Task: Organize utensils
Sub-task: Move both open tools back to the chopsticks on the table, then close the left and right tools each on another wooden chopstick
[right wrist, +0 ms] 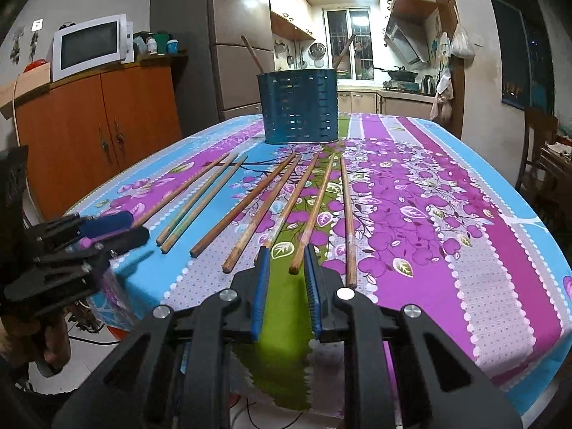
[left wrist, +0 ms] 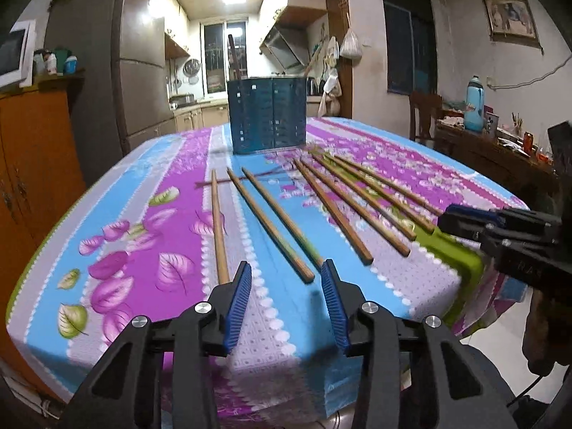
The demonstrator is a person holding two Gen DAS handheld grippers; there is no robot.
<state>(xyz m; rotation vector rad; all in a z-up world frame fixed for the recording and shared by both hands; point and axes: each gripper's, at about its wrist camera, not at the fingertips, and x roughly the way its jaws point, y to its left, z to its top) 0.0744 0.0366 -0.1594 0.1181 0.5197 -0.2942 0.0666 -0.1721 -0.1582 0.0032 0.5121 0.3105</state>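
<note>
Several wooden chopsticks [left wrist: 271, 227] lie side by side on the flowered tablecloth, also in the right wrist view [right wrist: 314, 211]. A blue slotted utensil holder [left wrist: 267, 114] stands behind them with chopsticks in it, also in the right wrist view [right wrist: 298, 105]. My left gripper [left wrist: 286, 275] is open and empty at the table's near edge, its pads flanking the near ends of the left chopsticks. It shows at the left of the right wrist view [right wrist: 114, 228]. My right gripper [right wrist: 286, 254] is open and empty over the near ends of the right chopsticks, and shows at the right of the left wrist view [left wrist: 464, 220].
The table [right wrist: 447, 250] has a purple, blue and green cloth. An orange cabinet [right wrist: 100, 121] with a microwave [right wrist: 91, 46] stands to the left. A side table with a blue flask [left wrist: 473, 103] and a chair stand to the right.
</note>
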